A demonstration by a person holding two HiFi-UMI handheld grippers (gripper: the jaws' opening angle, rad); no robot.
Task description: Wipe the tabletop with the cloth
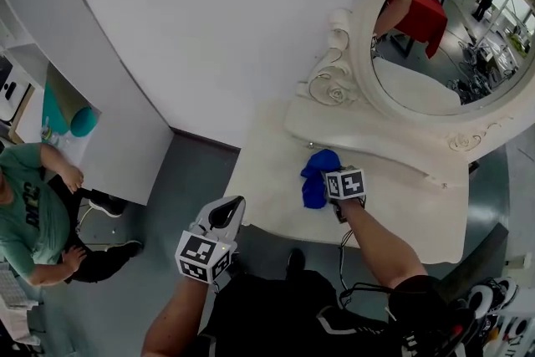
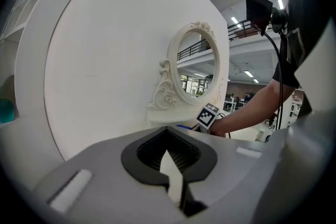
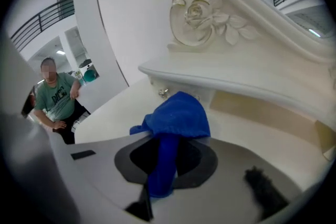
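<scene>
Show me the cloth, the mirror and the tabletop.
cloth [image 1: 316, 180]: head view, middle of the bundle.
mirror [image 1: 435, 29]: head view, centre of the glass.
tabletop [image 1: 426, 213]: head view, bare patch near the right edge.

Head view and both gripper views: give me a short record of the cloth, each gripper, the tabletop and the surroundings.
cloth: blue, bunched, gripped at one end
right gripper: jaws shut on the cloth, over the tabletop
left gripper: jaws together, empty, held off the table's left edge
tabletop: white, bare apart from the cloth
mirror: oval, ornate white frame, at the table's back
person: green shirt, seated at far left
</scene>
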